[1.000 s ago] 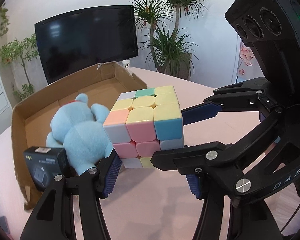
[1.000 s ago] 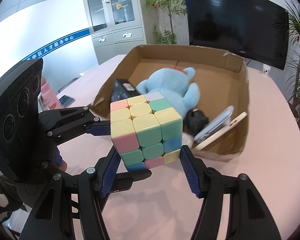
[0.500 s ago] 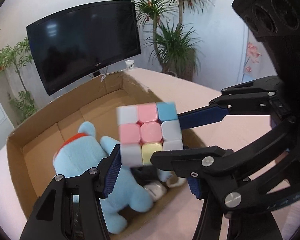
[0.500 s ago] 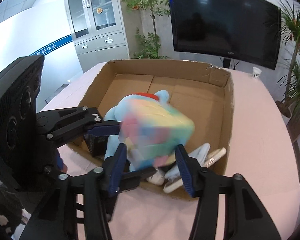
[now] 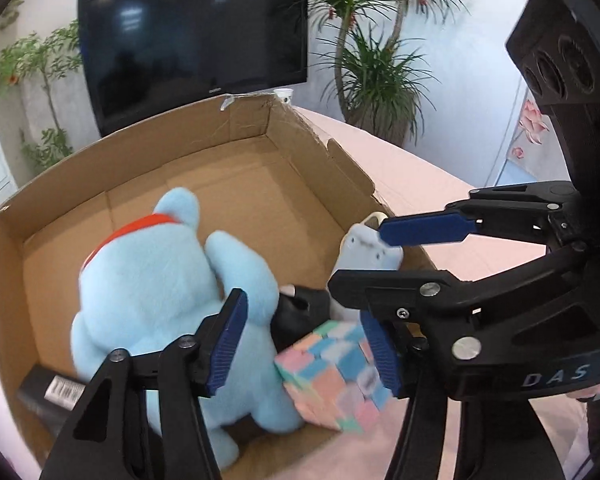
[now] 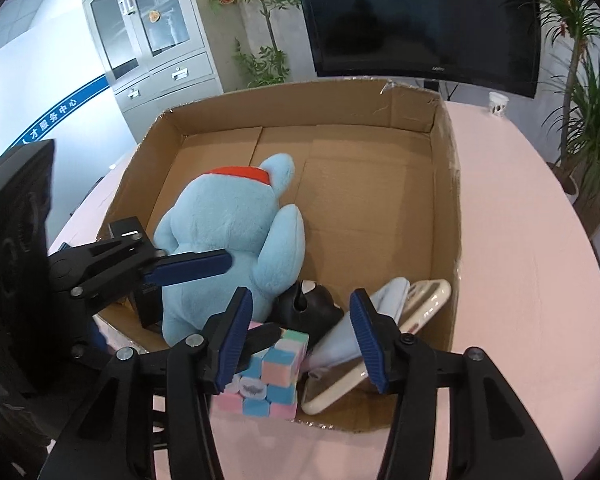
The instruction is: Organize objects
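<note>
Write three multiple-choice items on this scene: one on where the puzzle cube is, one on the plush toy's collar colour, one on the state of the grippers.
1. Where is the puzzle cube?
A. On the pink table outside the box
B. In the near end of the cardboard box
C. Held by the left gripper

2. What colour is the collar on the blue plush toy?
A. Red
B. Green
C. Yellow

3. How are the grippers?
A. Both open
B. Both shut on the cube
C. Only the right gripper is shut

Answers: 1 B, it lies inside beside the plush. 2 A, a red band circles its neck. 3 A, the fingers stand apart and grip nothing.
</note>
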Tool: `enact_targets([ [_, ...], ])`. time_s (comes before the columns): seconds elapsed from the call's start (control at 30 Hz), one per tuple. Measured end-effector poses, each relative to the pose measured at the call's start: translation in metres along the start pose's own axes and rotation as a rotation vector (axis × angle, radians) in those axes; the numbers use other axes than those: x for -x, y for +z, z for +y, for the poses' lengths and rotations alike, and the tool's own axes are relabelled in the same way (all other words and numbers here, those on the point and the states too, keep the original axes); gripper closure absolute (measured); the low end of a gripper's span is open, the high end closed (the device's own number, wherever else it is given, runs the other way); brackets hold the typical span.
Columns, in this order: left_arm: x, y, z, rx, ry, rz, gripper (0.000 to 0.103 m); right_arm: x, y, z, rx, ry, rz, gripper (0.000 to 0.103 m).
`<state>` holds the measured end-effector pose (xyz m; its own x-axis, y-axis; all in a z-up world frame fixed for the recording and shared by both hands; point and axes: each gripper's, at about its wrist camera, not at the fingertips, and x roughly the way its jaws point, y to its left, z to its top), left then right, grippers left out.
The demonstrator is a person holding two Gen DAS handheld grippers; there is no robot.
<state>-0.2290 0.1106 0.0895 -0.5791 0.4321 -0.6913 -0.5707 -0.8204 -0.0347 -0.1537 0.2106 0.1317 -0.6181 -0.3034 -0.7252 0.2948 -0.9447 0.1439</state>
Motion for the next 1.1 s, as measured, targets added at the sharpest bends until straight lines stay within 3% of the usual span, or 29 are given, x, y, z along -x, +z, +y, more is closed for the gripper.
enact_targets([
  [0.1,0.026,-0.012,-0.002,0.032,0.042,-0.031,0.016,0.016,-0.005,0.012,0.01,-0.052,-0.041,0.028],
  [0.13,0.035,-0.014,-0.001,0.045,0.064,-0.047,0.014,0.021,-0.008,0.015,0.008,-0.066,-0.057,0.022],
  [0.23,0.062,-0.033,0.004,0.093,0.186,-0.085,0.001,0.038,-0.02,0.022,-0.013,-0.086,-0.096,0.02],
  [0.43,0.09,-0.088,0.01,0.219,0.371,-0.082,0.001,0.045,-0.06,0.022,-0.122,-0.085,-0.092,0.017],
  [0.57,0.085,-0.129,0.015,0.272,0.478,-0.025,0.001,0.032,-0.093,0.021,-0.172,-0.028,-0.022,0.017],
  [0.73,0.068,-0.174,0.025,0.356,0.501,0.053,0.001,0.022,-0.131,0.035,-0.115,-0.158,-0.026,0.017],
  [0.9,0.056,-0.203,0.017,0.34,0.497,0.108,0.001,0.005,-0.165,0.041,-0.153,-0.156,0.053,0.017],
  [1.1,0.048,-0.231,0.001,0.344,0.516,0.111,0.001,-0.013,-0.192,0.042,-0.165,-0.203,0.094,0.015],
])
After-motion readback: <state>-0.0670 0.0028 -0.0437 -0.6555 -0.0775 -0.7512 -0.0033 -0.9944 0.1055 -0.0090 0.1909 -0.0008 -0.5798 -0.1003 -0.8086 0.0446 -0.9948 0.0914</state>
